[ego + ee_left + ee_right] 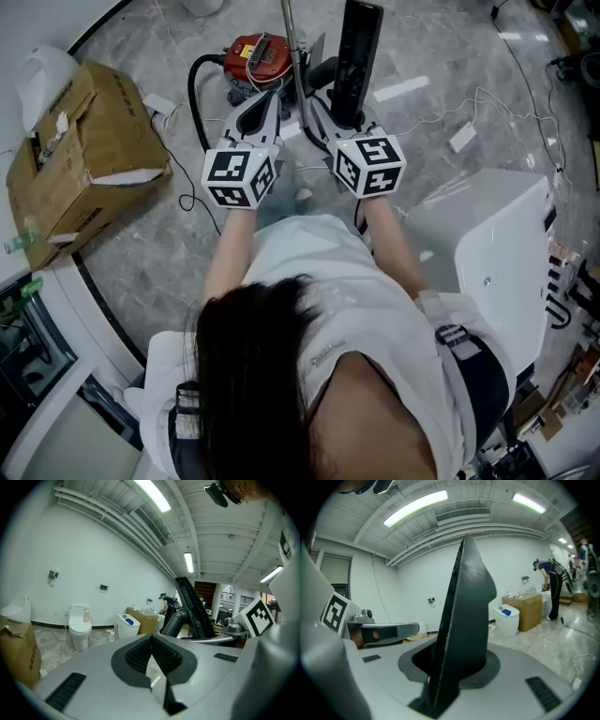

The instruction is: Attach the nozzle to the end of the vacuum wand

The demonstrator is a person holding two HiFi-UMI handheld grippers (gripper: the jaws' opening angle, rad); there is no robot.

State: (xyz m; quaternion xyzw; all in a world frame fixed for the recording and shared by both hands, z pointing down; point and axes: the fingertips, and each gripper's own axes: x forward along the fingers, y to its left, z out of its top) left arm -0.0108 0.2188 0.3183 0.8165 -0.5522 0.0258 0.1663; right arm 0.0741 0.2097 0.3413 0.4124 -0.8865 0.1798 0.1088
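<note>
1. The head camera is looking steeply down past the person's hair (pixel 253 375) onto the marble floor (pixel 450 84). It is taking in both arms, with the left gripper (pixel 266 103) at left and the right gripper (pixel 336 117) at right, both near.
2. The left gripper camera is sitting low behind its own jaws, facing almost level across the room toward a white wall (pixel 70 550), a toilet (pixel 79 626) and the ceiling lights (pixel 152 494).
3. The right gripper camera is facing nearly level too, with the nozzle (pixel 464 616) very close and filling the centre.
4. All three views are showing the nozzle. Each gripper camera is catching the other gripper at its edge, and both are seeing the distant cardboard box (pixel 529 609).
</note>
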